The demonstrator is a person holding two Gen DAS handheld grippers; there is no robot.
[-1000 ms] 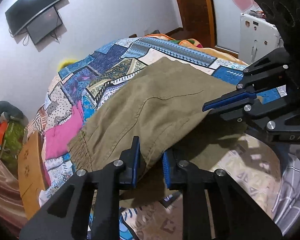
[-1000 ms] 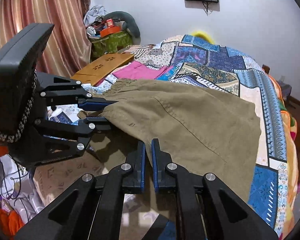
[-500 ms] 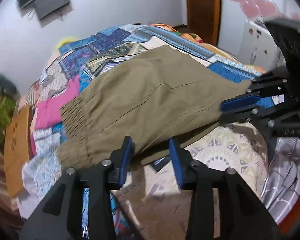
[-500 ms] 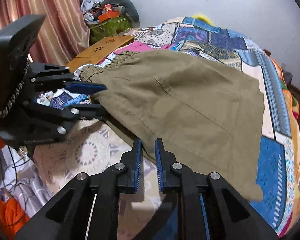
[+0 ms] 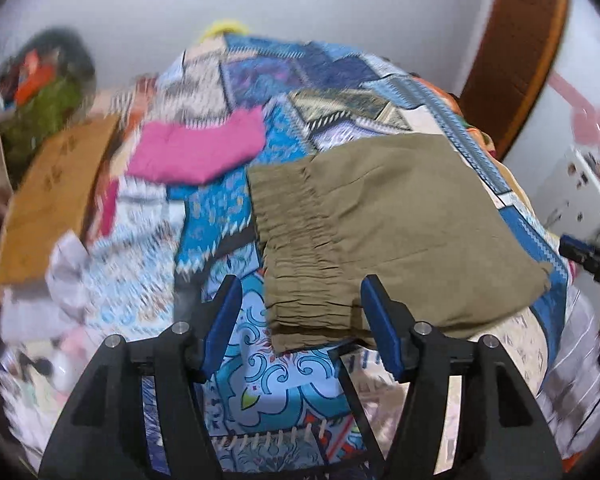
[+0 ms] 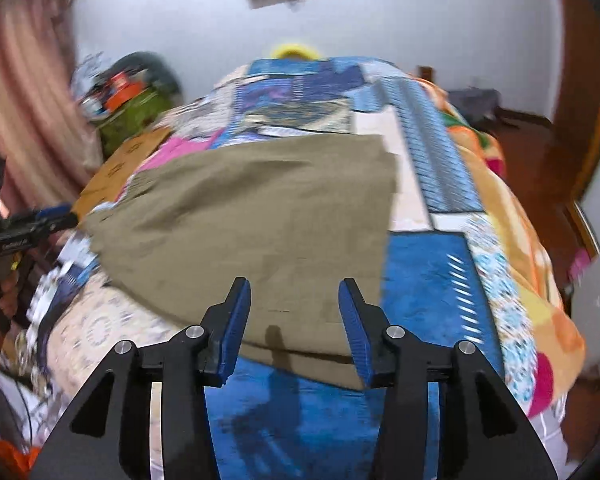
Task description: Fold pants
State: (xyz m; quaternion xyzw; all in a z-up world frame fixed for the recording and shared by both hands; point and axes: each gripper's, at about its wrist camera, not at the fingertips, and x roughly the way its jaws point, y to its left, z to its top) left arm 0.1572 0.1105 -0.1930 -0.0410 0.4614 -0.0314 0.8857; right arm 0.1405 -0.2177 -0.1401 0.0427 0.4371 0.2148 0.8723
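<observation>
Lying folded on the patchwork bedspread, the olive pants rest free. Left gripper and right gripper gape wide, empty; each should bite a near corner squarely for the next fold.

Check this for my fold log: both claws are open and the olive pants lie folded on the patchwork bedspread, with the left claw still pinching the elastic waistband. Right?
Not quite. The left claw pinches nothing: the left wrist view shows its jaws spread on either side of the waistband. The right claw is open too, and the pants lie folded on the bedspread.

The bed's patchwork quilt carries the folded olive pants, with a pink cloth lying just beyond their waistband.
</observation>
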